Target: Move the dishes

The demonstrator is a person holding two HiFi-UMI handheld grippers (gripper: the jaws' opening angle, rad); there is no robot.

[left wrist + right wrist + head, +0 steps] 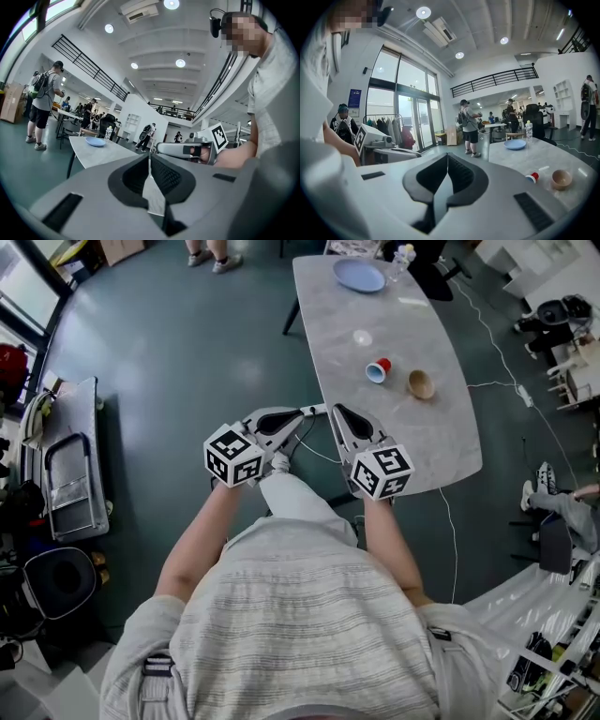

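Big pale-grey stone-look oval counter fills the upper right of the head view, standing on a dark teal floor; at its near end is the person in a light striped knit top, both forearms reaching forward; the left gripper and the right gripper sit side by side in front of the person, tips angled toward each other by the counter's near edge, well apart from the dishes; in the left gripper view its fingers are pressed together with nothing between them; same story in the right gripper view, fingers closed tight and empty; now the dishes: a round light-blue plate lies at the counter's far end, near a clear plastic bottle; nearer, toward the middle, a small tan wooden bowl sits upright, and just beside it on its left a red cup lies on its side; a little past the cup there's a small pale round thing, too small to tell what it is
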